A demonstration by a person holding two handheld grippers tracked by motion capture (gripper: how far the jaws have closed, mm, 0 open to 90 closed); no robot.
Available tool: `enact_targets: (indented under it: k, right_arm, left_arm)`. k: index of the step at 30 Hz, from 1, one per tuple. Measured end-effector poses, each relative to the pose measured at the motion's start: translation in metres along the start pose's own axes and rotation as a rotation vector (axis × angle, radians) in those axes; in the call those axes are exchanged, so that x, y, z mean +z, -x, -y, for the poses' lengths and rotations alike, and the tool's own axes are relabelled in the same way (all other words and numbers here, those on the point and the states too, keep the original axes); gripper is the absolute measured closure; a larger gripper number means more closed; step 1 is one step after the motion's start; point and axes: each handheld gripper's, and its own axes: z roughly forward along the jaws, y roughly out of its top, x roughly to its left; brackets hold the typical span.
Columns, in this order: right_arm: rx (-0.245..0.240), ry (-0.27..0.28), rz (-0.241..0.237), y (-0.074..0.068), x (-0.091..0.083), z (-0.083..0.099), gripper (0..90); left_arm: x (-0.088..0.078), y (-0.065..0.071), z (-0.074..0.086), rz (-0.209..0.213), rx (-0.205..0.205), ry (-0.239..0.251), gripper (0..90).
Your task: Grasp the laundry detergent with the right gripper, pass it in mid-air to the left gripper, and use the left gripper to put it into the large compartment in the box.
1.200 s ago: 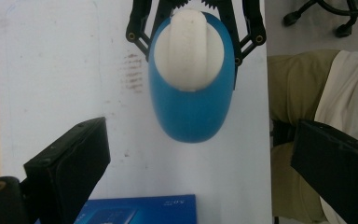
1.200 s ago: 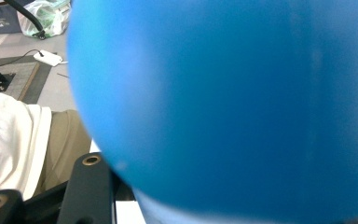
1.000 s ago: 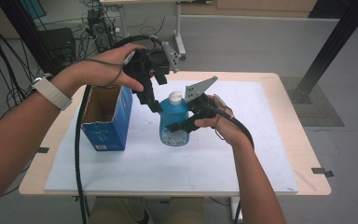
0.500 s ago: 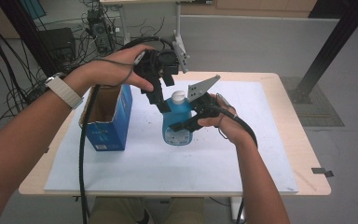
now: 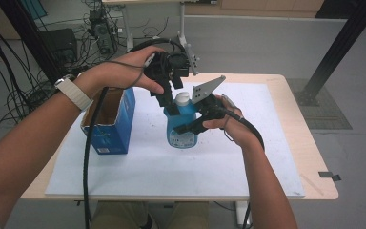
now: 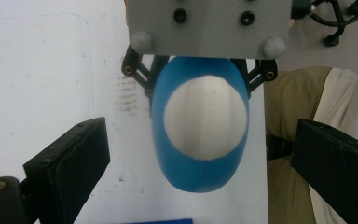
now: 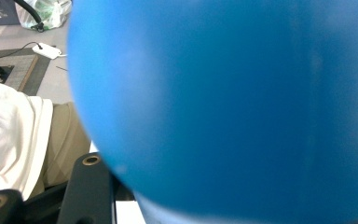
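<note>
Your right gripper (image 5: 190, 125) clamps the blue bottle (image 5: 182, 128), standing upright mid-table on the white mat (image 5: 248, 157), long axis vertical, white cap (image 5: 182, 98) pointing up. Your left gripper (image 5: 170, 102) hangs above that cap, jaws spread apart. An open blue box (image 5: 112, 125) stands just left of the bottle.
</note>
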Motion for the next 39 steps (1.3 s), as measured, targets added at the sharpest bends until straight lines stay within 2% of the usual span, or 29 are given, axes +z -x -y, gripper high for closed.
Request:
enact_targets:
  k: [15,28,39]
  right_arm:
    - [-0.002,0.000,-0.002,-0.001,-0.002,0.000,43.2]
    - [0.002,0.000,-0.007,-0.001,-0.002,0.000,43.2]
    - [0.010,-0.002,-0.009,0.000,-0.002,0.001,43.2]
  left_arm:
    - [0.009,-0.003,-0.006,0.009,0.005,-0.022,6.5]
    - [0.018,-0.005,-0.008,0.019,0.005,-0.017,6.9]
    - [0.019,-0.005,-0.008,0.009,0.009,-0.007,7.2]
